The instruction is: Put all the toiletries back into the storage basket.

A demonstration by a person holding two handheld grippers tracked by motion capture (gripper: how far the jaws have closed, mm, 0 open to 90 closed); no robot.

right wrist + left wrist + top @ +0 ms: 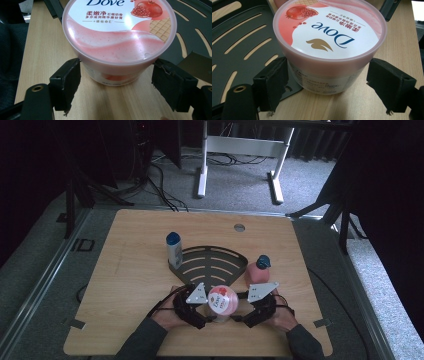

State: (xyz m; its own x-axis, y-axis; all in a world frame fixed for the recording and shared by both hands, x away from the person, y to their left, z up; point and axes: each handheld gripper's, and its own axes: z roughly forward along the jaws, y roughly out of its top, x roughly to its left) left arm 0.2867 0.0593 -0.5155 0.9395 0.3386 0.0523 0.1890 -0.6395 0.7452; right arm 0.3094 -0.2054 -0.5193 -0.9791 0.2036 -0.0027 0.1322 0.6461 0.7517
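We see the table (130,270) first, wood top, w/ everything set near its middle. On it a black slotted rack (212,262) lies flat, fan-shaped. A white bottle (174,249) w/ blue cap stands upright on the rack's left corner; a pink bottle (257,270) stands just off its right corner. The tub (222,303), pink lid w/ Dove label, sits upright on the table at the rack's near edge, betw. both grippers. Left gripper (327,82): jaws apart, one each side of the tub; left pad seems to touch the wall, right pad shows a small gap. Right gripper (116,77): jaws also apart around the tub, pads close to it, contact unclear. We can't call either a firm hold.
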